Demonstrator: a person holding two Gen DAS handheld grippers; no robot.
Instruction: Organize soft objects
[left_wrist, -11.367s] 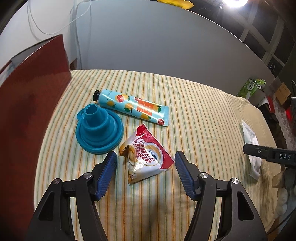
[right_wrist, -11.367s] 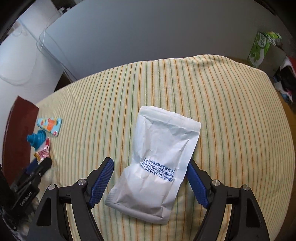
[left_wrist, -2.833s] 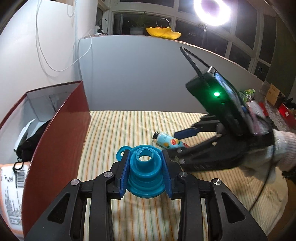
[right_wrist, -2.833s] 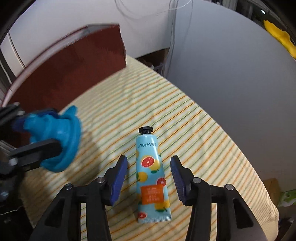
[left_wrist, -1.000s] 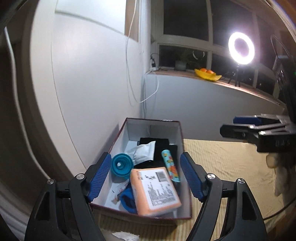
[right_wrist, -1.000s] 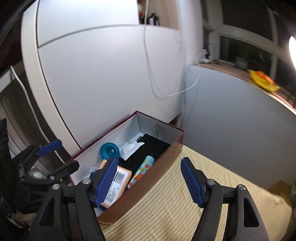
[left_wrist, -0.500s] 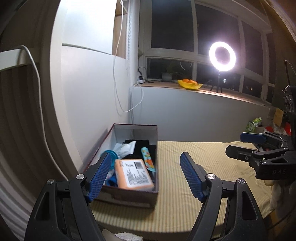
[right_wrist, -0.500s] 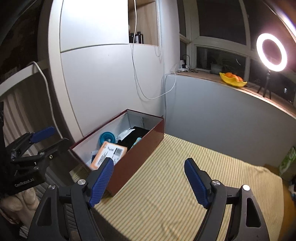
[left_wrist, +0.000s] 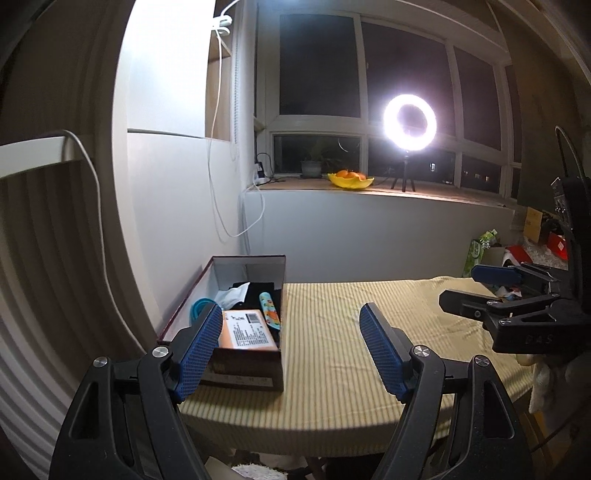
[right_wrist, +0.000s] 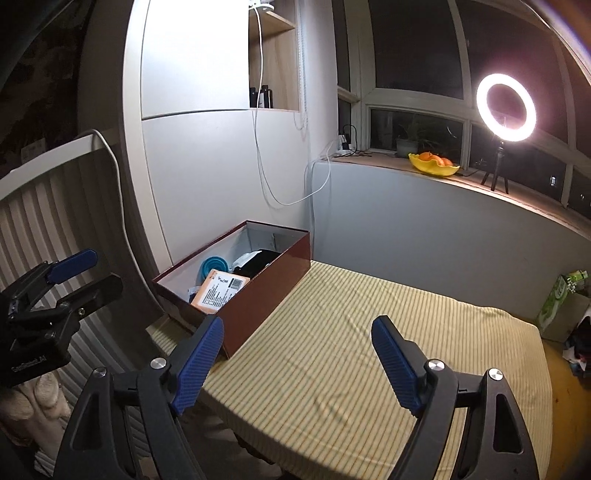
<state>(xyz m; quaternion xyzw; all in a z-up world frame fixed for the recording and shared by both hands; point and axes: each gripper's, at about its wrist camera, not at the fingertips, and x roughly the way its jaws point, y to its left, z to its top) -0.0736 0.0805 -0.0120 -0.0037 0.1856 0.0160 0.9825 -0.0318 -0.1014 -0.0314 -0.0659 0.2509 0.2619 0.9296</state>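
Striped yellow cloth covers the bare counter (right_wrist: 332, 354); the soft things lie in the maroon box (right_wrist: 266, 295) at its far left. Left hand-held gripper (left_wrist: 291, 350) gapes empty, right hand-held gripper (right_wrist: 295, 365) is opening, empty. Sorting looks finished; next, only withdraw.

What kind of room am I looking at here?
Probably a room in a home: a table under a striped cloth, a fruit bowl on the windowsill, and a ring light set up for filming.
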